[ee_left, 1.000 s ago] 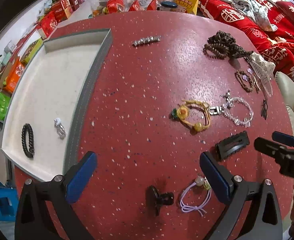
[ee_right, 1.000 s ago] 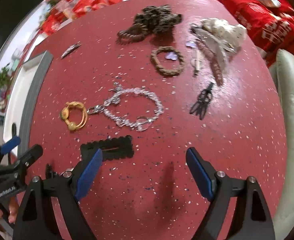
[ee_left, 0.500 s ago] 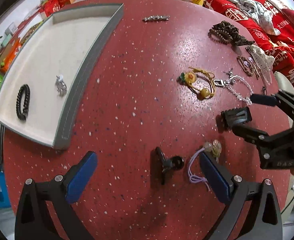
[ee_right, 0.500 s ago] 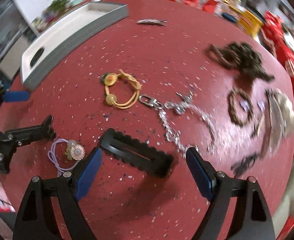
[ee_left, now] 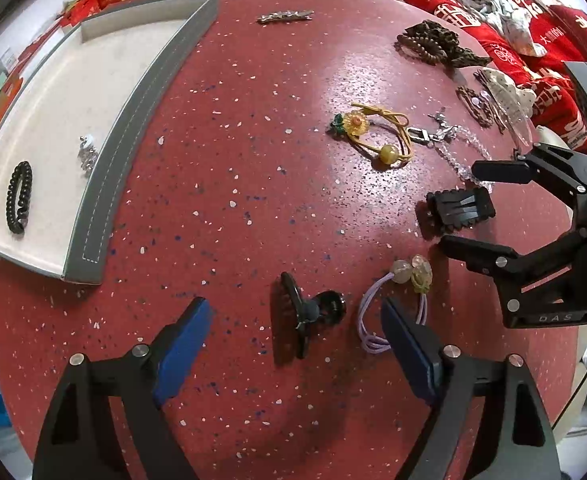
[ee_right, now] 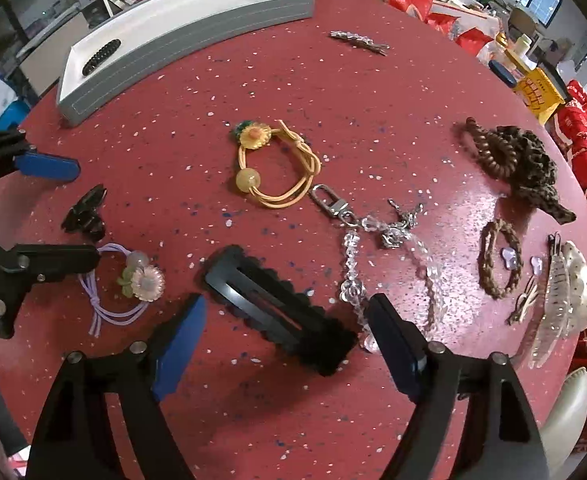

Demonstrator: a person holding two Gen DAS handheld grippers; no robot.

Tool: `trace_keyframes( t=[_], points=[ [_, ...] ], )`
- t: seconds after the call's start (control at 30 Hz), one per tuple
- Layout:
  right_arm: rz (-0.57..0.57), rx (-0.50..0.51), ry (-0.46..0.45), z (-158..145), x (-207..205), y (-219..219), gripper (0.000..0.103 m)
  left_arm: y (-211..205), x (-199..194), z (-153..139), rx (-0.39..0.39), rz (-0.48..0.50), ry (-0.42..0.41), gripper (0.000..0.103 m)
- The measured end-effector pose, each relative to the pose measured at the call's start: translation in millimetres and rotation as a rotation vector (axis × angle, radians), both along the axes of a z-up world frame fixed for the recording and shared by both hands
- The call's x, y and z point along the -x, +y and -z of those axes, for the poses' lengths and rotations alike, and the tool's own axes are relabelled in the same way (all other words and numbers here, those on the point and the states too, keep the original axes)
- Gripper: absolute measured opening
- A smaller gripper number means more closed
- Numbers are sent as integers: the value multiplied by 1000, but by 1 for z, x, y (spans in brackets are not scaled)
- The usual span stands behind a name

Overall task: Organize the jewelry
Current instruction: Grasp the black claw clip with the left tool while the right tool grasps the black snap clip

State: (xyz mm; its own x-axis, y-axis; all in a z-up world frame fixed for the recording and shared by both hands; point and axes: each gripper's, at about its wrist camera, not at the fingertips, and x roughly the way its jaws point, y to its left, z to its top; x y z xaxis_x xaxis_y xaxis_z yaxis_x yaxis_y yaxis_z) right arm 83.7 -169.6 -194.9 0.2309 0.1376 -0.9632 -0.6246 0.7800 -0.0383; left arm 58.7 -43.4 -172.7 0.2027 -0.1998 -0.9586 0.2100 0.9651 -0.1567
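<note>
My left gripper (ee_left: 293, 320) is open, its jaws either side of a small black claw clip (ee_left: 305, 312) on the red table; a purple hair tie with a flower bead (ee_left: 397, 300) lies by its right finger. My right gripper (ee_right: 285, 320) is open around a black scalloped hair clip (ee_right: 281, 308), also seen in the left wrist view (ee_left: 461, 210). A grey-rimmed white tray (ee_left: 133, 120) at left holds a black bead bracelet (ee_left: 19, 196) and a silver piece (ee_left: 87, 154). A yellow flower hair tie (ee_right: 273, 168) lies mid-table.
A crystal chain with clasp (ee_right: 373, 248), a brown braided ring (ee_right: 497, 258), brown coiled ties (ee_right: 513, 160), a pearly claw clip (ee_right: 561, 296) and a silver barrette (ee_right: 359, 42) lie on the table. Red cloth and snack packs ring the far edge.
Both grippers have moved lower and closer to the table. The left one now frames the black claw clip; the right one has swung round and closed in on the scalloped clip.
</note>
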Motion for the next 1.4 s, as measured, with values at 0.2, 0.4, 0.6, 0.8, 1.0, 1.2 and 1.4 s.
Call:
trace_keyframes(
  t=[0.2, 0.4, 0.6, 0.8, 1.0, 1.2, 1.4],
  points=[
    [-12, 1, 9, -4, 6, 2, 70, -6, -3, -3, 10, 33, -12, 62],
    [-35, 65, -45, -9, 24, 19, 64, -10, -1, -4, 13, 54, -19, 34],
    [4, 36, -21, -13, 37, 21, 51, -6, 2, -3, 41, 48, -12, 25],
    [137, -36, 27, -14, 30, 8, 28, 2, 7, -5, 63, 27, -6, 25],
    [272, -119, 80, -16, 30, -8, 26, 9, 9, -14, 74, 20, -20, 25],
    [431, -226, 138, -23, 25, -29, 9, 15, 10, -21, 81, 10, -29, 25],
    [486, -243, 167, -21, 27, -38, 9, 19, 11, -26, 84, 4, -40, 25]
  ],
)
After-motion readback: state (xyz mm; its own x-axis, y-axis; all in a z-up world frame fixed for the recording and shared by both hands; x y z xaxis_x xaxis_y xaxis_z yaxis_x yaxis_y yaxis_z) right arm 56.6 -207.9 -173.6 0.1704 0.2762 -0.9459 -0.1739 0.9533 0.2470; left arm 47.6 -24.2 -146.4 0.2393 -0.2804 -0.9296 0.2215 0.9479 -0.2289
